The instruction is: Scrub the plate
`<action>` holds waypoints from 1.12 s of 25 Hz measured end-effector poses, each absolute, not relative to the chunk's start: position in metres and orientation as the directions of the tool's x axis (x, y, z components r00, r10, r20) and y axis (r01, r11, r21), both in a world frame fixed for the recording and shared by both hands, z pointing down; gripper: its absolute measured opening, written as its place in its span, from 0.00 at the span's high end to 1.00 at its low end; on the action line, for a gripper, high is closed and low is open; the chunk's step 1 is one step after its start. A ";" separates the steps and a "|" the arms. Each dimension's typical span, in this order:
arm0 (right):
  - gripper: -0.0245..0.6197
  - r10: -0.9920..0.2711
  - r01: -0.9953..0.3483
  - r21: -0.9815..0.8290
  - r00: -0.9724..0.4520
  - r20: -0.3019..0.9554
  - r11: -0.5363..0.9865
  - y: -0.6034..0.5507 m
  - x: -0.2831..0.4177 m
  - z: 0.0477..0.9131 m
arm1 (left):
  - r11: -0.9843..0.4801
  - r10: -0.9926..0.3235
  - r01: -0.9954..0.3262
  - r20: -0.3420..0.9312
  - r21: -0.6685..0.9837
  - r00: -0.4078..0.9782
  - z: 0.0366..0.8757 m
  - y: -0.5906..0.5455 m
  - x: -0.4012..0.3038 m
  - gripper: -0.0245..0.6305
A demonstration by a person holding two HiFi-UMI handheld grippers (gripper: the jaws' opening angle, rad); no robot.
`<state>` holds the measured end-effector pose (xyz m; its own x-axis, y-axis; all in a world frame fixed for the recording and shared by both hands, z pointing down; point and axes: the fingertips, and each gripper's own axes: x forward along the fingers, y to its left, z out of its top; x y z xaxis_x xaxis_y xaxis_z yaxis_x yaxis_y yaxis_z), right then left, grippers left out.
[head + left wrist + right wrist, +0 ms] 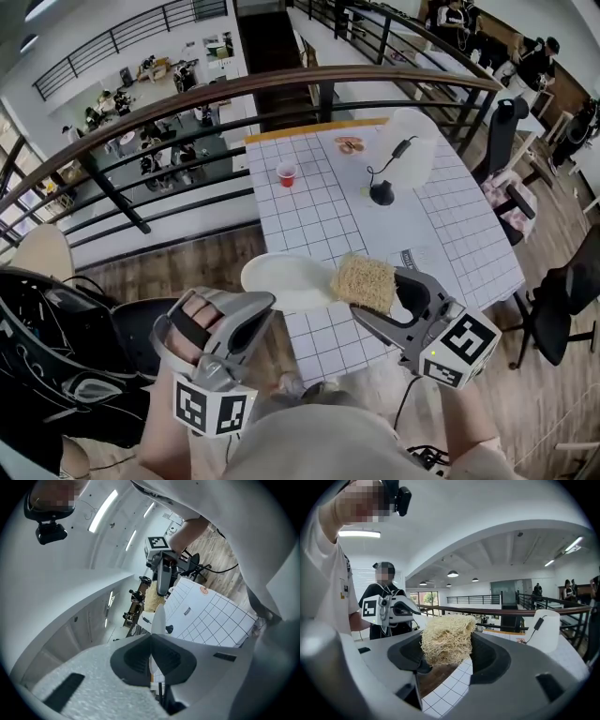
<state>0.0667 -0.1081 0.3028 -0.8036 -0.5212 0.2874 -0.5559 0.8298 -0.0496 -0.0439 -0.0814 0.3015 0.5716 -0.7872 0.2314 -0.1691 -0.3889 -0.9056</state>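
The left tool (265,300) was clamped on the rim of the plate (286,278); the right tool (375,291) gripped the scrubber (364,279), both tilted slightly downward.

Fibrous tan scrubber (446,634) tight between jaws of right hand-held gripper (447,645), above white gridded table (451,687).

A white tabletop (328,211) ruled in a grid stands against a dark curved railing (281,86). On it sit a red cup (287,174), a small brownish item (350,144) near the far edge, and a white rounded object (412,150) with a black cable running to a round black base (382,194). A black office chair (562,300) stands on the wooden floor (187,267) at the right, and people (159,141) gather on a lower level beyond the railing
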 end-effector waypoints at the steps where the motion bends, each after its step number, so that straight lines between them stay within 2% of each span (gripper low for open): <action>1: 0.54 -0.534 -0.572 -0.057 -0.793 0.292 0.818 -0.113 0.072 0.305 | -0.385 -0.788 -0.170 0.227 -0.907 0.572 0.301 -0.081 -0.044 0.94; 5: 0.54 -0.559 -0.585 -0.057 -0.796 0.234 0.809 -0.121 0.079 0.284 | -0.383 -0.777 -0.160 0.224 -0.910 0.588 0.300 -0.077 -0.044 0.94; 10: 0.54 -0.435 -0.435 0.035 -0.885 0.167 0.900 -0.108 0.033 0.240 | -0.388 -0.744 -0.094 0.252 -0.917 0.619 0.305 -0.070 -0.029 0.94; 14: 0.54 -0.330 -0.327 0.052 -0.916 0.226 0.943 -0.096 0.000 0.244 | -0.371 -0.718 -0.052 0.251 -0.927 0.649 0.306 -0.063 -0.012 0.94; 17: 0.54 -0.300 -0.300 0.051 -0.903 0.306 0.953 -0.092 -0.005 0.261 | -0.361 -0.710 -0.054 0.237 -0.931 0.663 0.300 -0.060 -0.006 0.94; 28: 0.54 -0.298 -0.382 -0.146 -0.865 0.404 0.913 -0.105 0.051 0.311 | -0.358 -0.721 -0.084 0.218 -0.930 0.657 0.300 -0.059 -0.009 0.94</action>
